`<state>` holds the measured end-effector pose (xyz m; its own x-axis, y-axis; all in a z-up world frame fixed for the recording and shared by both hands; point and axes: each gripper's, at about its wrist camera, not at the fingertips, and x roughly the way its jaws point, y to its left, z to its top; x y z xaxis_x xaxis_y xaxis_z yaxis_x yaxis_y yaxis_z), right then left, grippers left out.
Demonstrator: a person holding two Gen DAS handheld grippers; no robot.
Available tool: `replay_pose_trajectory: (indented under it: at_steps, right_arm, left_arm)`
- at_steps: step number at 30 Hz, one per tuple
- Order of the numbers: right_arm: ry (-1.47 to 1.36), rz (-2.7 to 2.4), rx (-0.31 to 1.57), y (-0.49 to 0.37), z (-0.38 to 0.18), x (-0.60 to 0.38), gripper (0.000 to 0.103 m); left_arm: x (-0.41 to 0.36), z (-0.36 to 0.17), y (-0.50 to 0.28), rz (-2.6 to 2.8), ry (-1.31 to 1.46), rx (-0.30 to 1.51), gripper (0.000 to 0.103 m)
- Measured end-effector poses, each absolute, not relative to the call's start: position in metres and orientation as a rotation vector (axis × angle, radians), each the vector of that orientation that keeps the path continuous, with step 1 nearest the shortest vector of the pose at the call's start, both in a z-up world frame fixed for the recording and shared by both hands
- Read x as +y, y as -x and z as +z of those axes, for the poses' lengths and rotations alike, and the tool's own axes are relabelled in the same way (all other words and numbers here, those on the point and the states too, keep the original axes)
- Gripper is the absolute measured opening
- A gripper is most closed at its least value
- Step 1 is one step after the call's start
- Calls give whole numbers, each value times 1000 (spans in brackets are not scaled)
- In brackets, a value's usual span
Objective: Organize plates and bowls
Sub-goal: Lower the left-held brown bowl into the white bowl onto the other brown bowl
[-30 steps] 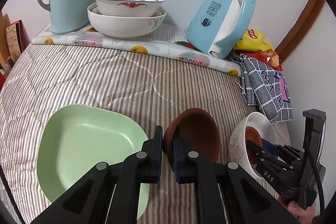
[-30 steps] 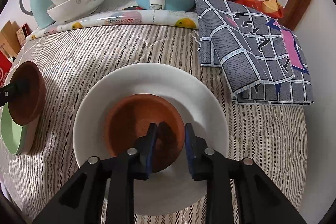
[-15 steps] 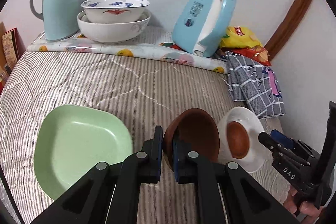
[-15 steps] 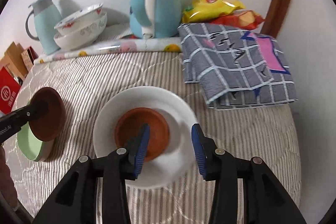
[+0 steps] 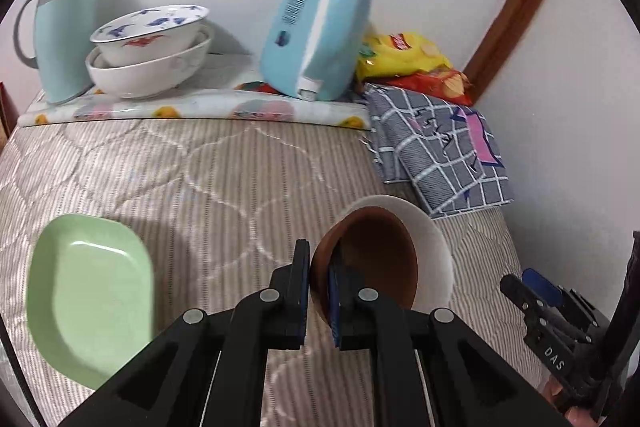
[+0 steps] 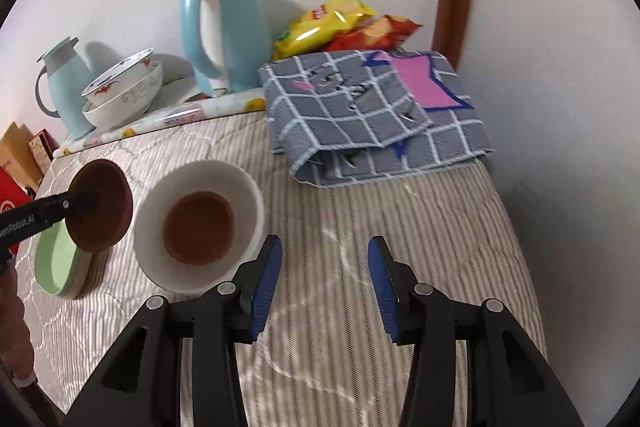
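On a bed with a striped quilted cover (image 6: 360, 211), dishes and household things are spread out below a white wall. Along the wall, a fruit-print sheet (image 5: 192, 107) carries a pale blue jug (image 5: 60, 35), two stacked white bowls (image 5: 148, 59), the upper one painted blue and red, and a light blue kettle (image 5: 316, 35). To the kettle's right lie yellow and red snack bags (image 6: 340, 23), and in front of them a folded grey checked cloth (image 6: 372, 107) with a pink patch.

Nearer, toward the left, a pale green plate (image 5: 88, 299) rests on the cover. To its right sits a white bowl (image 6: 248, 195), and inside it lies a small brown dish (image 6: 198, 227), seen from the right wrist camera.

The left claw (image 5: 319, 287) is clamped on the rim of a second brown dish (image 5: 376, 255), one finger outside and one inside. The dish is tilted and held in the air; in the right wrist view it hangs between the green plate and the white bowl, partly over the plate's edge.

The right claw (image 6: 324, 279) has its blue-padded fingers (image 6: 266, 279) apart; they have just been opening, with nothing between them but the striped cover beneath. It sits just right of the white bowl, apart from it.
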<state>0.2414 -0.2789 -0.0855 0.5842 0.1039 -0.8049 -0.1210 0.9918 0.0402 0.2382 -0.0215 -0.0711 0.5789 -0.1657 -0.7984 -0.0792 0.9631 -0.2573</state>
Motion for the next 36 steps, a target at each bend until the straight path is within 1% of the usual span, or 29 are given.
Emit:
replay_pose_trajectory:
  at_steps: [12, 27, 36]
  right_arm:
    - [-49, 85, 956, -235, -101, -321, 44]
    - [-44, 106, 968, -239, -111, -325, 44]
    - [-41, 113, 963, -240, -110, -324, 45]
  left_arm:
    - [-58, -97, -266, -40, 230, 1028, 9]
    - [-70, -115, -279, -35, 229, 1066, 9]
    - [-69, -117, -281, -40, 251, 1059, 9]
